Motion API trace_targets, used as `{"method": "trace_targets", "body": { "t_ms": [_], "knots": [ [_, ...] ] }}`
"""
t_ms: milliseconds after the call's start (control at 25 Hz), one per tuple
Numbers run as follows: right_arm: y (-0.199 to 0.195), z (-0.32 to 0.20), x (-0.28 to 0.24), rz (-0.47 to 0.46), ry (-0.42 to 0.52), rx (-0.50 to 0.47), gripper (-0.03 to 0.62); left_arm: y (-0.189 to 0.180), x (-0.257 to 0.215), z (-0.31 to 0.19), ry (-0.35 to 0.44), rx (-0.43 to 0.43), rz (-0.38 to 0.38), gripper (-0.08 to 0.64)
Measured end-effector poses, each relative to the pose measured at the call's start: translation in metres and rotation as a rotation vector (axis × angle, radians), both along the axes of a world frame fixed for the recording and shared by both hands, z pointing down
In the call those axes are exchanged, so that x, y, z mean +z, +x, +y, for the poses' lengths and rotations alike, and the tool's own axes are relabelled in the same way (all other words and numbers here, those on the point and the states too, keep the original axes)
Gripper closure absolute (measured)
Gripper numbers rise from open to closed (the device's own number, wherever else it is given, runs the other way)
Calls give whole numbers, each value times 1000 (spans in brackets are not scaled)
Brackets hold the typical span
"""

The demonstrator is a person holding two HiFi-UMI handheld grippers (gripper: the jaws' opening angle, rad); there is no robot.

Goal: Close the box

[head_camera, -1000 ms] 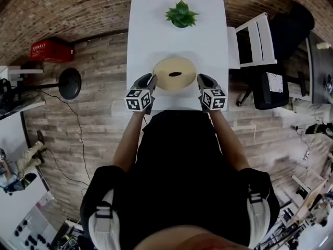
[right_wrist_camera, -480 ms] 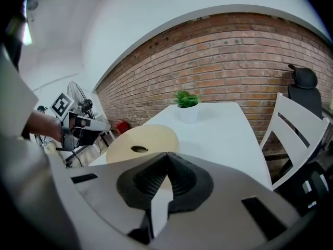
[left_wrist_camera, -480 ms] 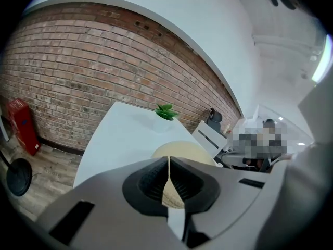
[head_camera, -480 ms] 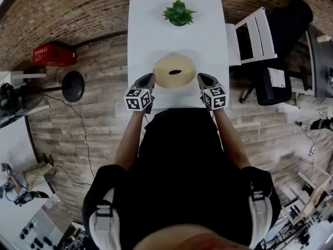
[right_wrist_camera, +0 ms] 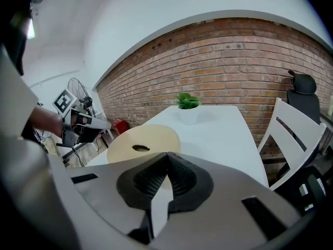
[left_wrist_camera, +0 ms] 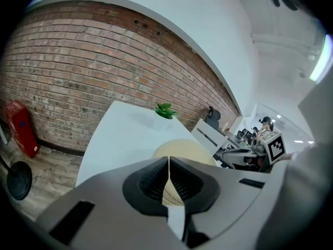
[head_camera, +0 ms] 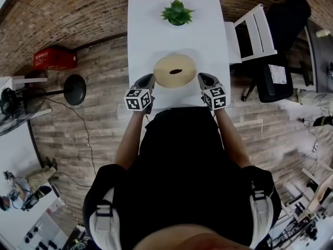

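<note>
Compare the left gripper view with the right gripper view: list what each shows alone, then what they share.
Left gripper view only: a black round stand base on the floor.
Right gripper view only: the dark oval opening in the top of the round beige box, and a standing fan.
Both: the box, the potted plant, the white table and the brick wall. The left gripper and right gripper are each shut and empty.

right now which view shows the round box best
The head view: the round box shows whole from above, with its dark oval. The right gripper view cuts off its near edge; the left gripper view shows only its far part.
</note>
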State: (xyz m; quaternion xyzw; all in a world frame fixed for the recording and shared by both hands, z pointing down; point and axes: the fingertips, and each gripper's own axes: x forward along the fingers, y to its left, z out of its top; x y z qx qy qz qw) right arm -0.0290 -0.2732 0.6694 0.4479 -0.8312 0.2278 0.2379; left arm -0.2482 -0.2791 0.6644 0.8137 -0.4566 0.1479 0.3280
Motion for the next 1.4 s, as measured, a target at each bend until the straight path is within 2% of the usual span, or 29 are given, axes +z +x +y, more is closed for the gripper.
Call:
{"method": "trace_targets", "body": {
  "t_ms": [160,1400],
  "knots": [
    [-5,1,-2,-20,7,-3,595,0,-1,-1,8,10,-2,534],
    [-5,-3,-1,-12,-20,-12,595,2,1,-8,-1,24,17,535]
  ]
}}
